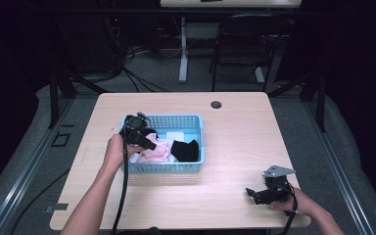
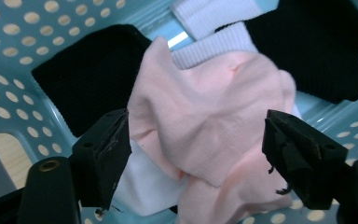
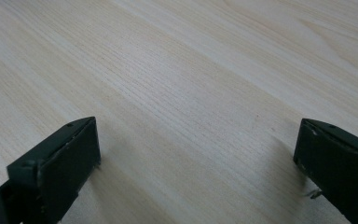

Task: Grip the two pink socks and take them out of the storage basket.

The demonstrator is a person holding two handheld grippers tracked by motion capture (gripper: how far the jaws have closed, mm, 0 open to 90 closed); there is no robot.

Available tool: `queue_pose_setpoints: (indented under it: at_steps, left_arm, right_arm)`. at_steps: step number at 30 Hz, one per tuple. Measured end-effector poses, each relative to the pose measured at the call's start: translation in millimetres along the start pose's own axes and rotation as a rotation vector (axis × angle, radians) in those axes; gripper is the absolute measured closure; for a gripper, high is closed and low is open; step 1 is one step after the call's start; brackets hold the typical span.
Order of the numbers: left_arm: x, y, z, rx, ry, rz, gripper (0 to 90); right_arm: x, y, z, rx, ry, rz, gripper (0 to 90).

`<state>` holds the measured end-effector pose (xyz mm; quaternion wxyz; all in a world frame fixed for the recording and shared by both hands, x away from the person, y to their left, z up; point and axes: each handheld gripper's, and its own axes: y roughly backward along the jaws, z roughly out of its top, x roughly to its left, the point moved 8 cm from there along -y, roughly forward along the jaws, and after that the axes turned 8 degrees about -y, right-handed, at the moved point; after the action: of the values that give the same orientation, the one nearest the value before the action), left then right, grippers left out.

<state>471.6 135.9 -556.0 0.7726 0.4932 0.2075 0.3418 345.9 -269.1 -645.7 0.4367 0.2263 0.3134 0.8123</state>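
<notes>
One blue basket (image 1: 196,142) sits on one wooden table (image 1: 235,142); inside lie one pink sock (image 2: 214,116), two black socks (image 2: 88,74) and at least two white socks (image 2: 209,14)

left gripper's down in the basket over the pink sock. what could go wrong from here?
1. The pink sock lies between the left gripper's open jaws, overlapping a white sock and a black sock; closing may well pinch a neighbour too.
2. The basket looks light, and the right gripper rests far off on the table; a snagged sock could drag or tip it on lifting.
3. The jaws span loose folds, so a shallow grip might slip.
</notes>
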Motion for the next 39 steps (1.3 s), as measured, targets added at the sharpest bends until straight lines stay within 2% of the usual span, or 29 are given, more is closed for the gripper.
queue_pose_setpoints:
  at_steps: [5,9,10,13,19,22,26,29,34,35,39]
  left_arm:
    - [5.5,-13.1,-1.4,0.042,0.028,-0.023,32.1]
    - [6.1,-18.9,-2.6,0.068,0.028,-0.034,43.9]
    - [5.5,-19.9,-2.6,0.071,0.034,-0.037,43.9]
    - [4.3,-22.4,-2.2,0.074,0.03,-0.042,55.4]
    - [2.4,-25.1,-4.1,0.104,-0.006,-0.026,73.4]
    - [0.8,-25.2,-3.8,0.103,-0.012,-0.022,83.0]
    - [1.4,-19.8,-1.6,0.087,-0.029,-0.008,85.7]
    - [1.4,-16.5,-0.6,0.076,-0.027,-0.007,85.9]
    - [1.9,-3.3,4.3,0.05,-0.031,0.004,85.9]
    - [2.2,1.4,6.7,0.039,-0.044,0.015,85.9]
    - [1.6,10.0,10.5,0.026,-0.054,0.024,85.9]
  right_arm:
    - [-0.2,-0.1,0.0,-0.001,0.0,-0.002,0.0]
    - [0.2,0.0,0.0,-0.001,-0.001,0.001,0.0]
    - [0.3,0.2,-0.2,0.001,-0.002,0.001,0.0]
    - [0.4,0.2,-0.2,0.001,-0.002,0.002,0.0]
    - [0.3,0.3,-0.3,0.002,-0.001,0.002,0.0]
    - [0.3,0.3,-0.3,0.002,-0.001,0.002,0.0]
    - [0.3,0.3,-0.3,0.002,-0.001,0.002,0.0]
    - [0.3,0.3,-0.3,0.002,-0.001,0.002,0.0]
    - [0.3,0.3,-0.3,0.002,-0.001,0.002,0.0]
    - [0.3,0.3,-0.3,0.002,-0.001,0.002,0.0]
    - [0.3,0.3,-0.4,0.003,-0.001,0.002,0.0]
